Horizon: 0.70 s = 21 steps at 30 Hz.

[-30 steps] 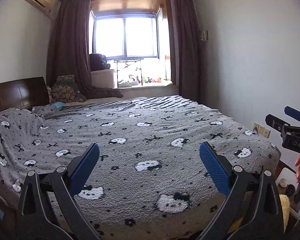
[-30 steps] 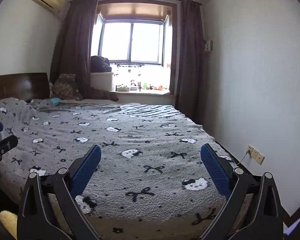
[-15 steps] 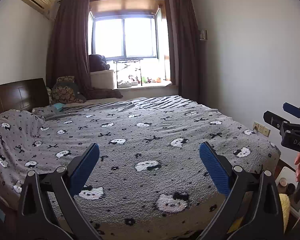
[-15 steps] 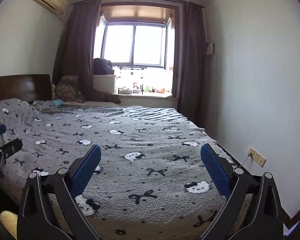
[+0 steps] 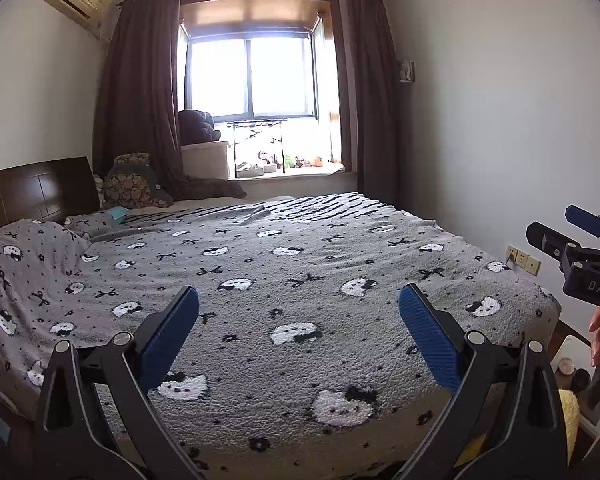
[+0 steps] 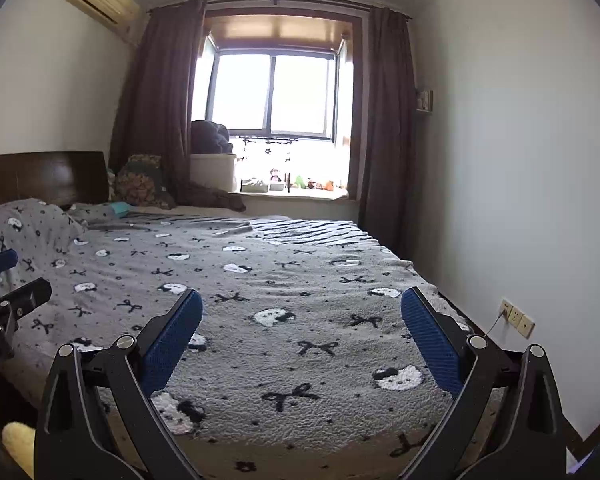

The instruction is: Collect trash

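Grey cat-print blanket [image 5: 300, 280] beneath left gripper [image 5: 298, 320] and right gripper [image 6: 300, 324], both jaws wide, holding nothing

A small teal object [image 5: 119, 213] lies flat on the bed [image 5: 300, 272] at its head end, just below the headboard [image 5: 40, 192] — too small to identify.

Black grippers [image 5: 299, 332]; blue ribbed pads [image 5: 428, 332]

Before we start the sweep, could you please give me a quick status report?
Left hand-held gripper open, empty. Right hand-held gripper open, empty. No trash visible on the bed. Nothing in the way.
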### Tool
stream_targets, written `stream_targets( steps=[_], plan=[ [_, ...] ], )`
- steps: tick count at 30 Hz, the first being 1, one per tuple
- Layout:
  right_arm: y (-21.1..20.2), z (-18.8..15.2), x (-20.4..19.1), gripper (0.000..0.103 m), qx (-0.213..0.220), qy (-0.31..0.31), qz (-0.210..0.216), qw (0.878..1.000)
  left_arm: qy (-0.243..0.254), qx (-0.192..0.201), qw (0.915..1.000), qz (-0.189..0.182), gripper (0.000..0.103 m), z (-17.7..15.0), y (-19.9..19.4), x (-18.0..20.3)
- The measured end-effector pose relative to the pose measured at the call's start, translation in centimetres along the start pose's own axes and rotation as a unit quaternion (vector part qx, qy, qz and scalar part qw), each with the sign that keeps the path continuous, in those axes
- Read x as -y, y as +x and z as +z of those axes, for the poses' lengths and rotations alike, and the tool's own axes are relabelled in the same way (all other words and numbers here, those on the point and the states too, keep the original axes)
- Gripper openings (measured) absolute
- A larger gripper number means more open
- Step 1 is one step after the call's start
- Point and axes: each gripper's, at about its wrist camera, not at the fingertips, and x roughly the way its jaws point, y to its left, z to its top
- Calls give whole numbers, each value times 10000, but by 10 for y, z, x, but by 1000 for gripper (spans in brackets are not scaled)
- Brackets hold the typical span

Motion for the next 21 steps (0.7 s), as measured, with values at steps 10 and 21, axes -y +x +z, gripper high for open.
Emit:
stream_targets(
  steps=[10, 21],
  plan=[
    [-1, 1, -4, 100, 7, -16, 8, 10000, 16, -6, 10000, 0, 95, 1, 0, 0],
    [-2, 1, -6, 100, 22, -16, 19, 10000, -19, 5, 10000, 12, 95, 4, -2, -1]
  ],
)
